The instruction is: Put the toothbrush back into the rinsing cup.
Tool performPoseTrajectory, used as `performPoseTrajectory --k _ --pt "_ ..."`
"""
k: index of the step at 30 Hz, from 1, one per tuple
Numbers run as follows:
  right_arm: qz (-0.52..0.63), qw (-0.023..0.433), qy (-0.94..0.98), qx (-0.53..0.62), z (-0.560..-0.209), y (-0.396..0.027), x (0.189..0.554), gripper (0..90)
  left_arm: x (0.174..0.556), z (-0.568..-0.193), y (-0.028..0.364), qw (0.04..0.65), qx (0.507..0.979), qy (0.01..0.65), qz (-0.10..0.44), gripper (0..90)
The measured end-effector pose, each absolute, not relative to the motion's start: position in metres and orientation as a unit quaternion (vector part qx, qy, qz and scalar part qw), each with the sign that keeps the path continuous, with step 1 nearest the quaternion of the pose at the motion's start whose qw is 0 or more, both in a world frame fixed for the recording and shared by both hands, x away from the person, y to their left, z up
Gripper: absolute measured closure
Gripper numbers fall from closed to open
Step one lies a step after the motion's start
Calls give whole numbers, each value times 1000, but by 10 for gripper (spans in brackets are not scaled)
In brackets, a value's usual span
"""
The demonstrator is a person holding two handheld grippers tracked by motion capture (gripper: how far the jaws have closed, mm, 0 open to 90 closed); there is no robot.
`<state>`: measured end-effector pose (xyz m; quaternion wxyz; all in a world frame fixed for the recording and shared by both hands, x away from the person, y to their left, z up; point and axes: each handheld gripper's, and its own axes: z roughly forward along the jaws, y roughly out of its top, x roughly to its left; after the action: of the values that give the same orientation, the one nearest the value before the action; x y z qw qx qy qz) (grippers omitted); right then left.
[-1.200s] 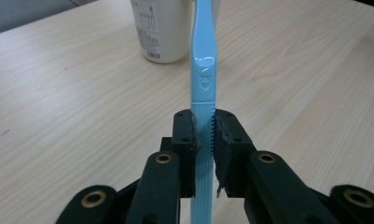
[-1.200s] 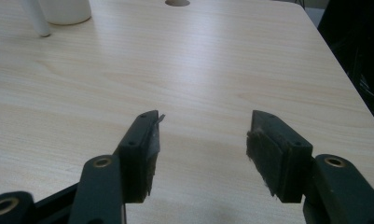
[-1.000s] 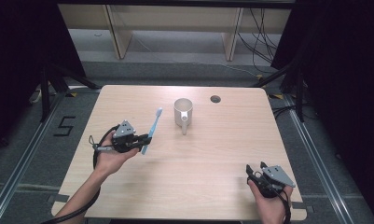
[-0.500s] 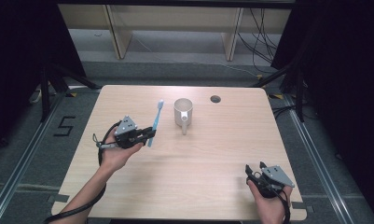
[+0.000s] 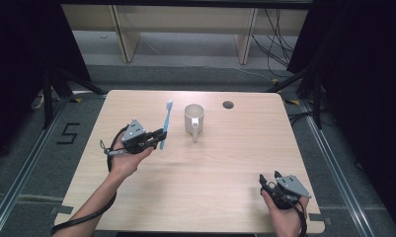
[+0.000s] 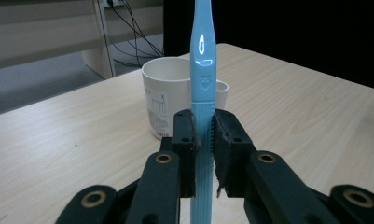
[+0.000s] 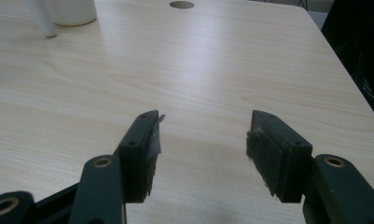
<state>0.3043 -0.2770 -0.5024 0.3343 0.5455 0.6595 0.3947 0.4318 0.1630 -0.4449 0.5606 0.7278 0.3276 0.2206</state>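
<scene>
Your left gripper (image 5: 158,134) has its jaws clenched on the light blue toothbrush (image 5: 165,123), which you hold above the left half of the worktop (image 5: 225,163), just left of the white mug (image 5: 193,120). From the high view the brush runs along its length away from you, bristle end farthest. The left gripper view adds what that one cannot: the toothbrush (image 6: 202,93) stands upright between the black pads, its ribbed lower handle pinched, a small embossed shield mark above the ribs and a glossy highlight higher up. Behind it the mug (image 6: 168,95) carries a small printed label, too fine to read.

Your right gripper (image 5: 270,178) rests at the near right corner of the worktop, well apart from the mug. The right gripper view shows its jaws released, wide apart over bare pale wood grain, their pads worn and frayed. It also catches the round cable hole (image 7: 182,4) at the far edge. A "5" (image 5: 69,133) is marked on the floor left of the worktop.
</scene>
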Motion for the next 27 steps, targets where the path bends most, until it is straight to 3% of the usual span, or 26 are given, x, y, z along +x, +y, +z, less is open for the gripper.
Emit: performPoseTrajectory --k 27 --pt "394 344 665 534 -503 -279 305 443 444 -443 153 610 682 313 253 787"
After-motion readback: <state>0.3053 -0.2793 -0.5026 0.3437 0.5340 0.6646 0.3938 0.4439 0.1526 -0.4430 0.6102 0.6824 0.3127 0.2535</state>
